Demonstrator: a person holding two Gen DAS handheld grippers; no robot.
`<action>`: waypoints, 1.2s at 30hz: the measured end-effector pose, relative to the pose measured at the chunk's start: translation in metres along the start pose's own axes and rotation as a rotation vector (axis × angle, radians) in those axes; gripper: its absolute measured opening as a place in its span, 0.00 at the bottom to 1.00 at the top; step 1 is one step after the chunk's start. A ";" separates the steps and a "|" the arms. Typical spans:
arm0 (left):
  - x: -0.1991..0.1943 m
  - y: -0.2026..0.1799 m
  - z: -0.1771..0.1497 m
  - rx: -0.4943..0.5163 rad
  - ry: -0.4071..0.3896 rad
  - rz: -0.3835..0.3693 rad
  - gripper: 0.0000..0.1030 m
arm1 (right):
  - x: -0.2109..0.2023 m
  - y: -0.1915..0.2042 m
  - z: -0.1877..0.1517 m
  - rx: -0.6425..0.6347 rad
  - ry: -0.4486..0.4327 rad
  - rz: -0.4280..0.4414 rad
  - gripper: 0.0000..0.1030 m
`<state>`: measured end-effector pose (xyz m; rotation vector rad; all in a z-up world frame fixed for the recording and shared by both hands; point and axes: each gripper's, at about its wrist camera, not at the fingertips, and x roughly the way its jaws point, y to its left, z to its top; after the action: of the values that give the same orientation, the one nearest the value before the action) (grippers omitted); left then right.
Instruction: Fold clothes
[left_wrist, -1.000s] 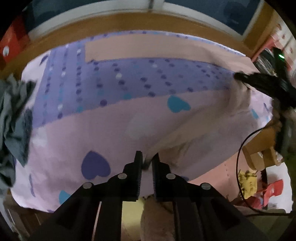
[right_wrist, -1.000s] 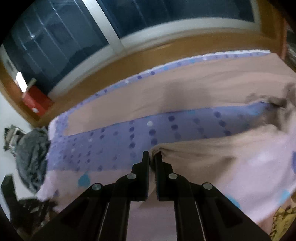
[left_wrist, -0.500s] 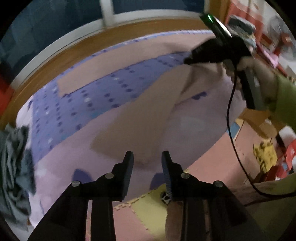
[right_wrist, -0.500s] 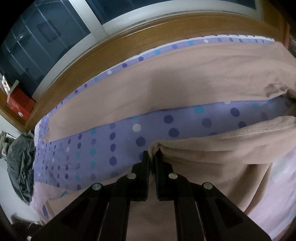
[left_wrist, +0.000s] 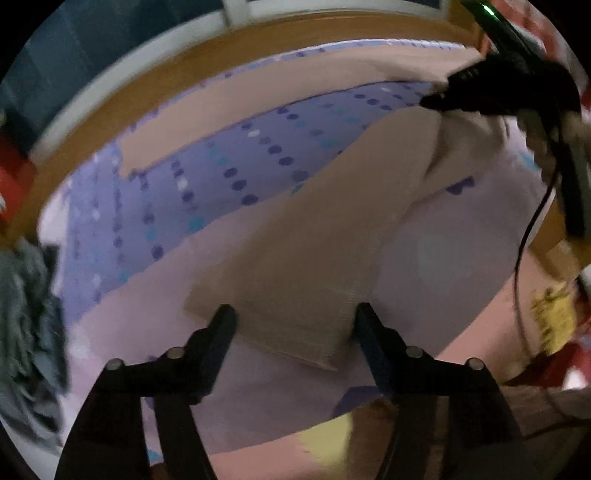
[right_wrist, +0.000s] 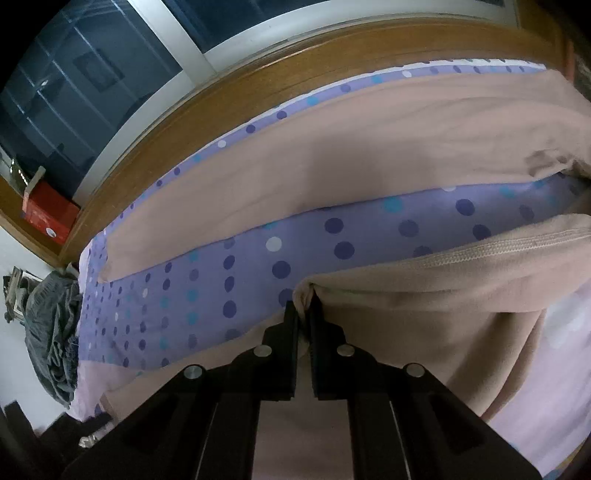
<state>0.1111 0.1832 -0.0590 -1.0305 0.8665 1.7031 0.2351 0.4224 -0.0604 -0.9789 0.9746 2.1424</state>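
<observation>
Beige garment (left_wrist: 314, 266), looks like leggings or trousers, lies on the dotted purple-and-pink bedsheet (left_wrist: 207, 192). 1 leg runs as a long strip from near the left gripper (left_wrist: 293, 317) diagonally up and right to the right gripper (left_wrist: 436, 101). A 2nd beige strip (right_wrist: 332, 155) lies farther back along the wooden window sill (right_wrist: 295, 74), roughly parallel, with a band of purple sheet between the 2.

Left gripper: jaws spread wide, holding nothing, the leg's hemmed end lying flat on the sheet just ahead and between the fingers. Right gripper: jaws pinched narrow on a bunched edge of the beige fabric near the ribbed band (right_wrist: 498, 243), cloth lifted slightly off the sheet there.

Key relation: long axis of the near leg runs left-gripper end to right-gripper end, so the free end is nearest the left hand and the held end is with the right. Judgement: any fold along this leg turns on that axis; the left is best placed to take the loose hem. Grey clothes pile (left_wrist: 26, 314) sits at the bed's left edge, well apart. Left view is motion-blurred.
</observation>
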 end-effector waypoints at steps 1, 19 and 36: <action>0.000 0.003 0.001 -0.021 0.006 -0.018 0.48 | 0.000 0.000 0.000 0.000 -0.002 0.001 0.04; 0.006 -0.002 0.008 -0.022 0.036 -0.101 0.07 | 0.001 -0.002 -0.004 0.010 -0.015 0.038 0.05; -0.013 0.094 0.054 -0.342 -0.004 -0.066 0.10 | -0.014 0.038 0.028 -0.179 -0.064 0.049 0.05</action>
<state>0.0114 0.1965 -0.0165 -1.2659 0.5405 1.8347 0.2044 0.4205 -0.0224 -0.9717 0.7941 2.3188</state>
